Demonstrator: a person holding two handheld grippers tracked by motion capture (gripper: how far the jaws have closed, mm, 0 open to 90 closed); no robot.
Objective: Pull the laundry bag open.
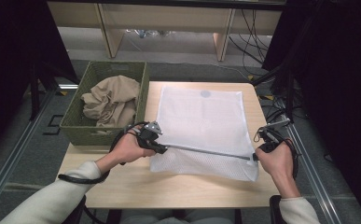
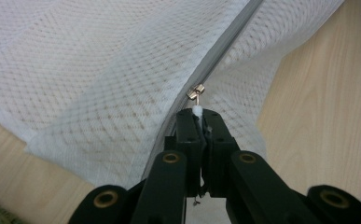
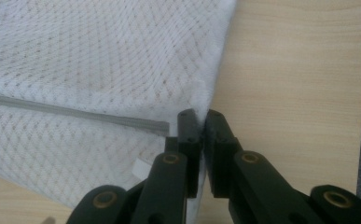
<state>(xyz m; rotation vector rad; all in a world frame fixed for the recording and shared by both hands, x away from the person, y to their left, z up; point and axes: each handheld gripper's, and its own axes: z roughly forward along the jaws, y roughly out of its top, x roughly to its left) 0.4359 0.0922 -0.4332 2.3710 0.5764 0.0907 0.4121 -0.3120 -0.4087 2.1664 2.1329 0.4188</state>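
A white mesh laundry bag (image 1: 199, 126) lies flat on the wooden table (image 1: 169, 186). A grey zipper (image 1: 206, 152) runs across its near part. My left gripper (image 1: 162, 149) holds the zipper's left end. In the left gripper view my left gripper (image 2: 199, 112) is shut on the small white pull tab below the metal slider (image 2: 196, 91). My right gripper (image 1: 255, 157) is at the bag's near right corner. In the right gripper view my right gripper (image 3: 199, 114) pinches the bag's side edge (image 3: 211, 93), just past the end of the zipper (image 3: 75, 113).
A green woven basket (image 1: 143, 93) with a crumpled beige cloth (image 1: 110, 100) stands at the table's left, close to my left hand. Bare wood shows along the near edge. Cables (image 1: 250, 42) and wooden furniture legs (image 1: 109, 35) lie on the floor beyond.
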